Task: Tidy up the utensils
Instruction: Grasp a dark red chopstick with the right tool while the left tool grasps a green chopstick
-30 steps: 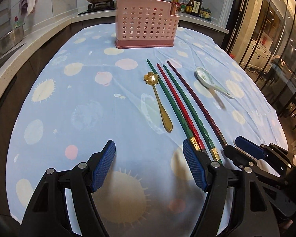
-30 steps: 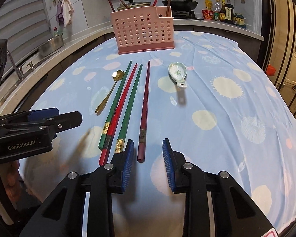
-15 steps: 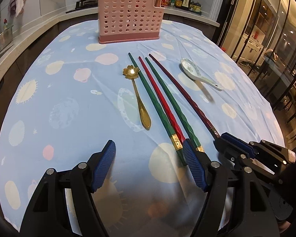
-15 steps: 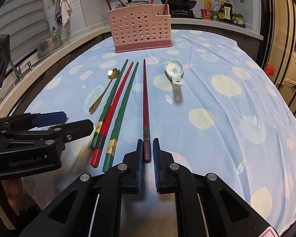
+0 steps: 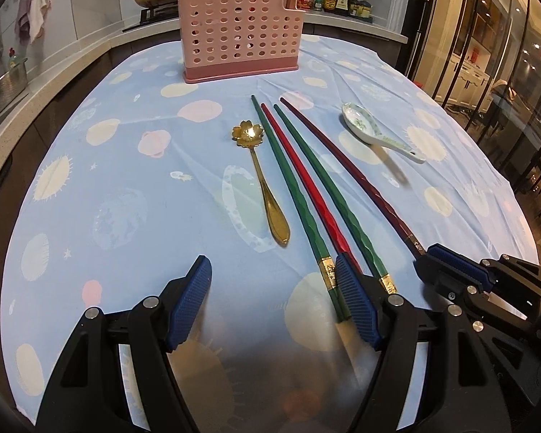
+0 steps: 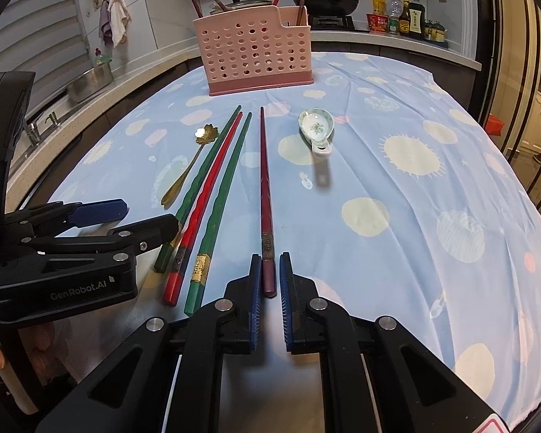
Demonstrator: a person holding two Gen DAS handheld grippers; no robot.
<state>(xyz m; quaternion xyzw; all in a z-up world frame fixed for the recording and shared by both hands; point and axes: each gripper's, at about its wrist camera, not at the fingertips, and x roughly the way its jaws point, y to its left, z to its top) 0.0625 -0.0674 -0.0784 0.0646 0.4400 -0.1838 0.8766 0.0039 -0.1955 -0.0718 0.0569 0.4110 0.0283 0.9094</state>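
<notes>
Covering table: spotted blue tablecloth [image 5: 126,187]

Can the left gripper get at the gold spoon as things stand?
Probably yes. The left gripper is open with nothing between its pads, and the gold spoon lies alone on bare tablecloth just ahead, apart from the nearest green chopstick. The right gripper is off to the side, shut on the maroon chopstick.
</notes>
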